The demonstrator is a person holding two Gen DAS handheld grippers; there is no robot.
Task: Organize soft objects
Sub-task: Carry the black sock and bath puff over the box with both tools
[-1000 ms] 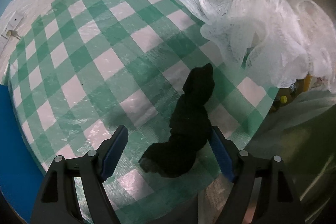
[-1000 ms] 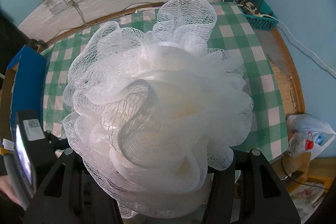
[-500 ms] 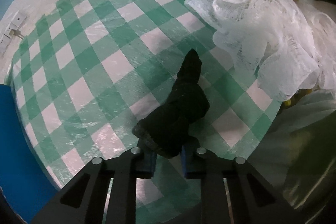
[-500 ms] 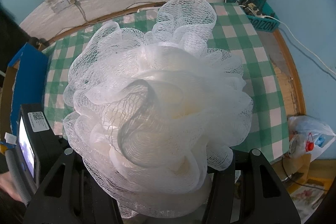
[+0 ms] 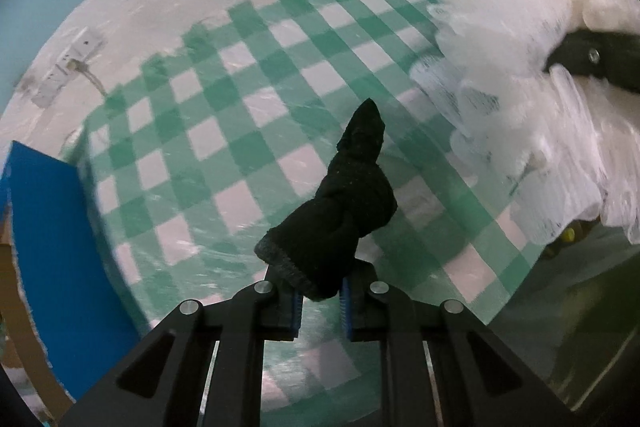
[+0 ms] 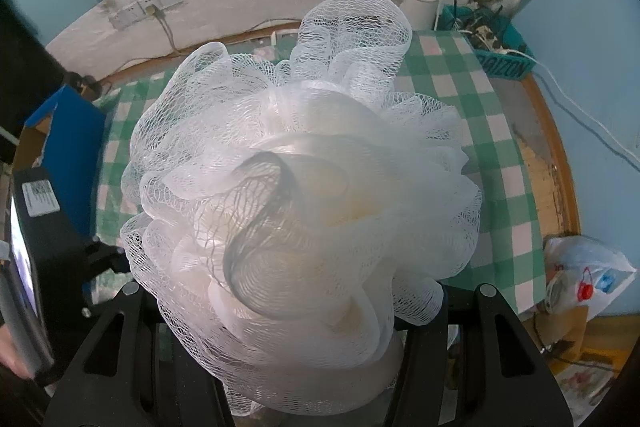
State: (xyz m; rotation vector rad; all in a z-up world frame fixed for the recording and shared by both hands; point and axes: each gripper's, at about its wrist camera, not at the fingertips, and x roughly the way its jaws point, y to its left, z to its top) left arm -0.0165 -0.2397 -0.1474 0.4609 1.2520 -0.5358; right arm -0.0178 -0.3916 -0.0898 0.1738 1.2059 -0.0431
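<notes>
A black sock (image 5: 344,211) hangs above the green-checked tablecloth (image 5: 248,131), pinched at its cuff by my left gripper (image 5: 320,301), which is shut on it. A big white mesh bath puff (image 6: 304,195) fills the right wrist view; my right gripper (image 6: 300,311) is shut on its lower part, and its pads are hidden by the mesh. The same puff (image 5: 520,67) shows blurred at the right of the left wrist view, with a black finger of the right gripper poking out of it.
A blue box (image 5: 52,247) stands at the table's left edge. A white kettle (image 6: 416,3) and a teal basket of cables (image 6: 492,43) sit at the back. A plastic bag (image 6: 584,279) lies below the table's right edge. The left tool body (image 6: 36,259) shows at left.
My left gripper went from wide open around the sock to shut on it, then rose, lifting the sock off the cloth. The right gripper kept still with the puff.
</notes>
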